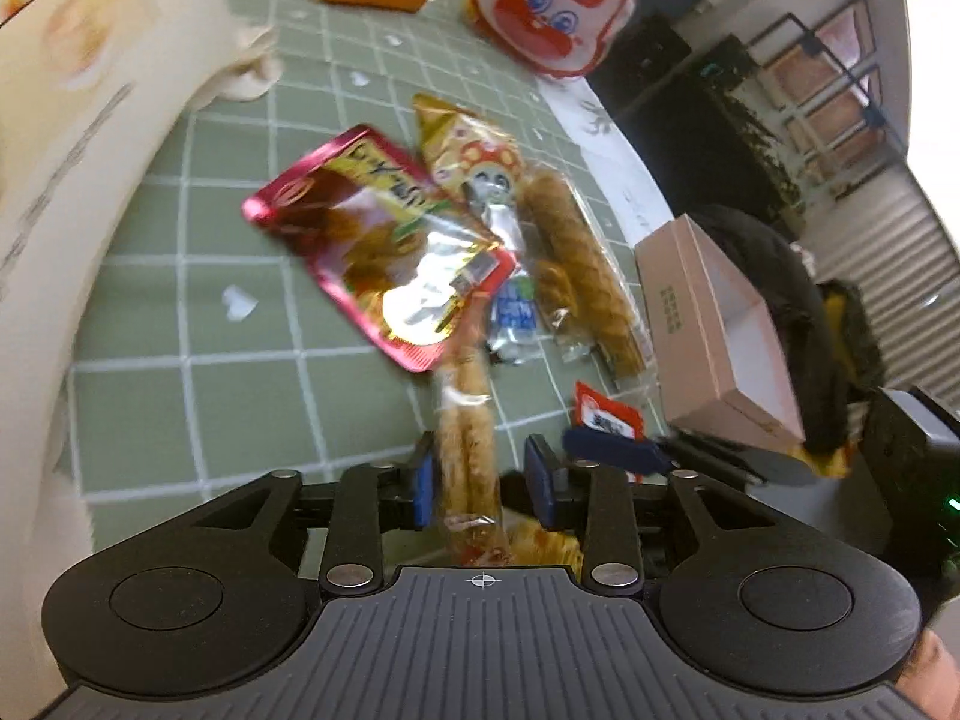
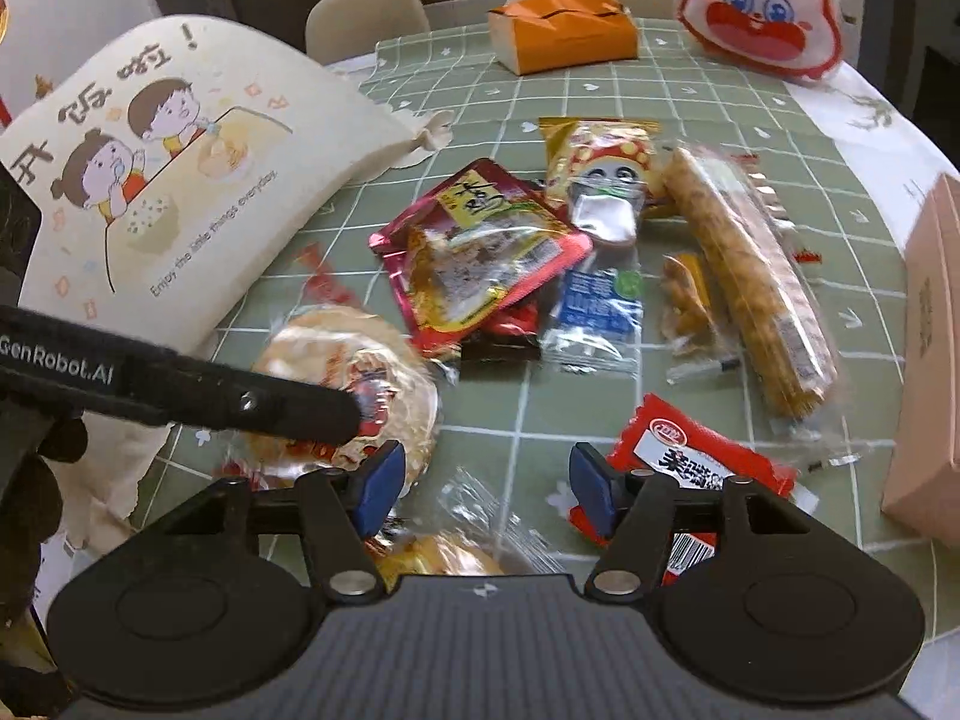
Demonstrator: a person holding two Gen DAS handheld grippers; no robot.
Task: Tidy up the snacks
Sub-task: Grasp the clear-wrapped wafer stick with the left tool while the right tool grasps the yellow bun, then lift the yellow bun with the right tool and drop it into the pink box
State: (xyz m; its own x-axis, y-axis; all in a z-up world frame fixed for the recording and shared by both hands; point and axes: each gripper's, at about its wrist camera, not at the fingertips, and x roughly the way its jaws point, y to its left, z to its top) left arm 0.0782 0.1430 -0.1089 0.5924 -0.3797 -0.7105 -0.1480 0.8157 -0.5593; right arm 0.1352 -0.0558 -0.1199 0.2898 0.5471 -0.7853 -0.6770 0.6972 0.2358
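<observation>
Clear crinkly packet of twisted fried dough sticks [image 1: 467,444], light and brittle, lay between left tool [image 1: 480,483] pads, apparently ungripped; right tool [image 2: 480,480] gaped empty.

Two red sachets [image 2: 480,252] [image 2: 690,456], one tissue pack [image 2: 564,30], one pink box [image 2: 930,360].

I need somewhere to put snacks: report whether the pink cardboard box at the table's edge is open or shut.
Open. The pink cardboard box has no lid on it in the left wrist view, and its white interior looks empty.
</observation>
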